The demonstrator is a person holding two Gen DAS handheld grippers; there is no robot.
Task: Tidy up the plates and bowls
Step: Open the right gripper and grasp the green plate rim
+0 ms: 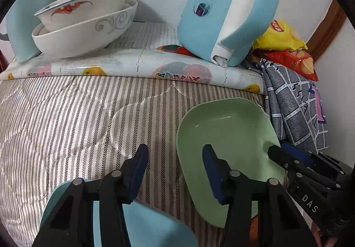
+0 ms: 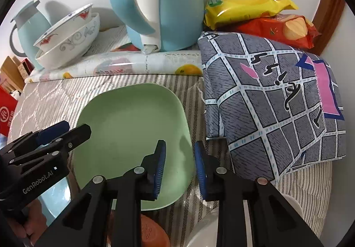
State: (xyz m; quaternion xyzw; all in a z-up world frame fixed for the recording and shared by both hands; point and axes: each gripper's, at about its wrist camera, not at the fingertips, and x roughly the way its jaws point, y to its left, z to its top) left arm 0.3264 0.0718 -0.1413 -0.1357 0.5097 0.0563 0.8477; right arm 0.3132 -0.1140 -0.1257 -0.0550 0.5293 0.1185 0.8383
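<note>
The green plate (image 2: 133,136) lies flat on the striped cloth (image 1: 66,118), near the front of the surface and just beside the folded grey checked fabric (image 2: 277,96); it is empty. The right gripper (image 2: 179,169) straddles the plate's near right edge, one pad over the plate's inside and the other outside the rim; the gap is narrow, but whether the pads already press on the rim cannot be told, so the grip is best judged as not yet made. The left gripper (image 1: 175,171) stands fairly wide, one finger over the bare cloth and the other over the plate's left part; it holds nothing. The step in hand looks like picking up the green plate; the next move calls for the right pads to pinch the rim firmly before any lift, since a thin smooth edge could slip.

A blue plate (image 1: 144,222) lies partly under the left gripper; an orange dish (image 2: 153,233) and a white dish (image 2: 204,233) show at the bottom edge of the right view. Further back, on the fruit-patterned mat (image 1: 133,65), a bowl with red markings (image 1: 84,9) sits nested inside a larger white bowl (image 1: 88,34); beside them stand a blue kettle (image 1: 226,9) and a pale blue jug (image 2: 28,25); snack packets (image 2: 250,0) lie behind the fabric.
</note>
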